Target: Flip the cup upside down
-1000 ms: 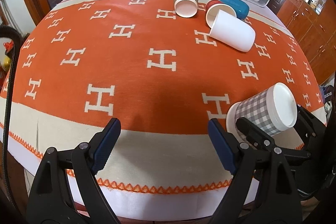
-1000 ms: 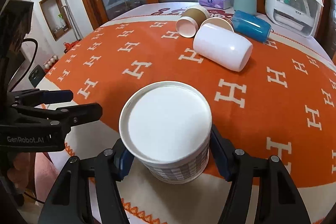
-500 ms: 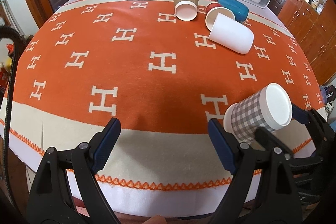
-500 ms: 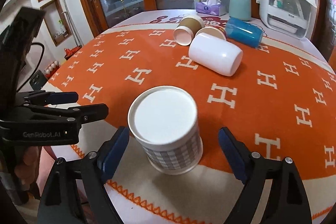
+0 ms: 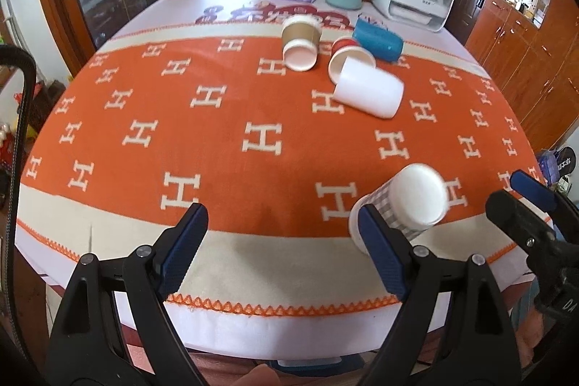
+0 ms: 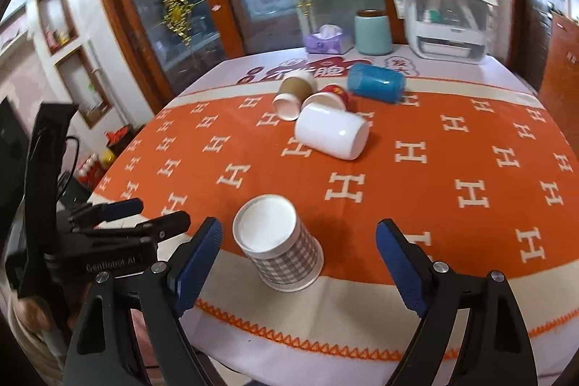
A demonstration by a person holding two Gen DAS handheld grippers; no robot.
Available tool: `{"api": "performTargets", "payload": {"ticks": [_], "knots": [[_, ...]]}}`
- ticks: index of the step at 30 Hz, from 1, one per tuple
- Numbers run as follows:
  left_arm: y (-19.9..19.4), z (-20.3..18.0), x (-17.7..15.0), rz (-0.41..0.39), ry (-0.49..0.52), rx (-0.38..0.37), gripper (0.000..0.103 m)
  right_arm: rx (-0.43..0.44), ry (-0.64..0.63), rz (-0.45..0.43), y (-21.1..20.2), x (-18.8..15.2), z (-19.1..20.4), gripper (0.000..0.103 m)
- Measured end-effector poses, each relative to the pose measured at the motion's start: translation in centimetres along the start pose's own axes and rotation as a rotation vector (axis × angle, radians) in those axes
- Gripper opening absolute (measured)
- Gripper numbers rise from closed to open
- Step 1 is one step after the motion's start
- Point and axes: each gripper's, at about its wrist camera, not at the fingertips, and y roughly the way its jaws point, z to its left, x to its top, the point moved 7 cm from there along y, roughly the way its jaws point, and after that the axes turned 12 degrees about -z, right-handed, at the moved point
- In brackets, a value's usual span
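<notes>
A grey-checked paper cup (image 6: 280, 243) stands upside down, white base up, near the front edge of the orange H-pattern tablecloth (image 6: 434, 176); it also shows in the left wrist view (image 5: 405, 205). My right gripper (image 6: 298, 268) is open and empty, pulled back from the cup, which sits free between and beyond its fingers. My left gripper (image 5: 284, 250) is open and empty over the table's front edge, with the cup just behind its right finger (image 5: 380, 250).
Several cups lie on their sides at the back: a white one (image 6: 331, 131), a brown one (image 6: 293, 93), a red one (image 6: 331, 96) and a blue one (image 6: 376, 84). A tissue box (image 6: 327, 38), teal canister (image 6: 372, 29) and white appliance (image 6: 445, 20) stand behind.
My right gripper opened, let go of the checked cup and drew back toward the table edge. The cup now stands alone, base up. The left gripper stayed open and pulled back slightly.
</notes>
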Motion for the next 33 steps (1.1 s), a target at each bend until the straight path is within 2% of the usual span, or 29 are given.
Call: {"api": "performTargets", "payload": {"ticks": [7,15,23,33], "knots": [[-2.9,-1.9,2.9,-0.073,0.018,0.014,0.083,-0.054,0.038,-0.011,-3.2,3.0,-0.5,0.088],[-6.9,-4.8,6.3,-0.186,0.048,-0.011,0.084,-0.095,0.036,-0.081,-6.8,6.2,-0.5,0.091],[-8.4,-6.0,7.4,-0.223,0.059,-0.009,0.084,-0.118,0.038,-0.114,-8.0,7.6,-0.9,0.091],[-8.4,-5.9,7.4,-0.225,0.053,-0.007,0.084,-0.130,0.037,-0.118,-7.5,7.9,-1.4,0.091]]}}
